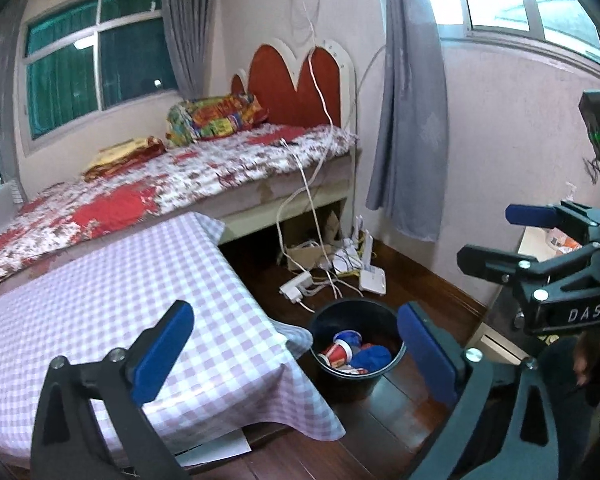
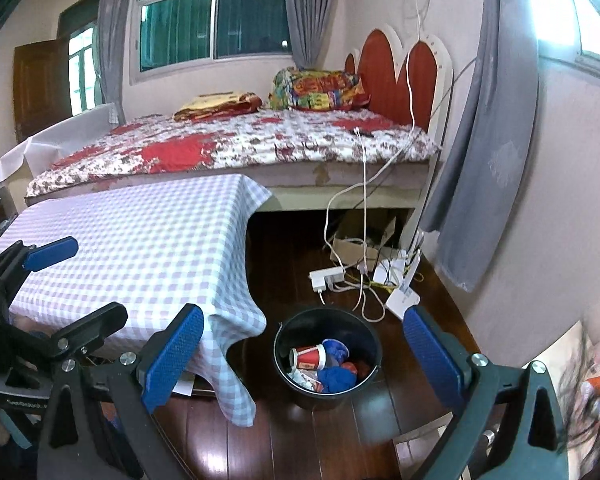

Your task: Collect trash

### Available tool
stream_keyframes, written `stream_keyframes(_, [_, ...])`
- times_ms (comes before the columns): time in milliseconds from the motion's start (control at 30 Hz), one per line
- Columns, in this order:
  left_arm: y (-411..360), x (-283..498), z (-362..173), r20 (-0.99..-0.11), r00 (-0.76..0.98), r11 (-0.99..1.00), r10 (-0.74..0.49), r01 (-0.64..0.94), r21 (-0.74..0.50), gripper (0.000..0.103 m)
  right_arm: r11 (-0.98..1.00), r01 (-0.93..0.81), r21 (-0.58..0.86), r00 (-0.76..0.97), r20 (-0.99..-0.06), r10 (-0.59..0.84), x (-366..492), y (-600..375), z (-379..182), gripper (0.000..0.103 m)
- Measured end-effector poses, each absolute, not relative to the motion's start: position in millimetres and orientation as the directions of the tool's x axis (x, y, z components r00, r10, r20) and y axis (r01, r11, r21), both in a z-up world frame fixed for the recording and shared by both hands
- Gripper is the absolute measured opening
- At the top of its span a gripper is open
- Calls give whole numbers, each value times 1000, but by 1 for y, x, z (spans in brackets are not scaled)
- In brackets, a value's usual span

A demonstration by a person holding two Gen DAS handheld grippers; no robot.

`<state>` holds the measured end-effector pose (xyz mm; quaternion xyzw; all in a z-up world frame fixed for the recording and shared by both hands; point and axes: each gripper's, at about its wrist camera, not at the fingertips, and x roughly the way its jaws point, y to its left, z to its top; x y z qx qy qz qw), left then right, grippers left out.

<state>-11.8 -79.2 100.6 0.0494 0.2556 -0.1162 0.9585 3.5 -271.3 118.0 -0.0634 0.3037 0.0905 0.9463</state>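
A black bucket [image 1: 352, 388] [image 2: 324, 400] stands on the dark wooden floor beside the table. Inside lie a red-and-white paper cup [image 1: 336, 354] [image 2: 310, 357], a crumpled blue item [image 1: 374, 358] [image 2: 336, 378] and other scraps. In the left wrist view my left gripper [image 1: 296, 354] hangs above the bucket, open, with nothing between its blue pads [image 1: 164, 352]. My right gripper [image 2: 302, 356] is also open and empty above the bucket. Each gripper shows in the other's view: the right one [image 1: 508, 238] at the right edge, the left one [image 2: 74, 286] over the table at the left.
A table under a lilac checked cloth [image 1: 100, 300] [image 2: 140, 240] sits left of the bucket, its corner hanging close to the rim. Behind it is a bed [image 1: 180, 184]. A power strip [image 1: 296, 284], white cables and a router [image 1: 372, 278] lie on the floor beyond the bucket.
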Motion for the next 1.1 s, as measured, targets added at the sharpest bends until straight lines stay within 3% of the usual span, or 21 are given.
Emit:
stream_keyframes(400, [-60,-40,118,-450,875,976,-178,217,36,103,967,-231,-106,841,-521,144,-35,-251,145,103])
stream_keyframes(1100, [-65,-40,119,-452,873,976,-185,218,23,103,968,-223,-112,839,-528,132,-36,-253,144,103])
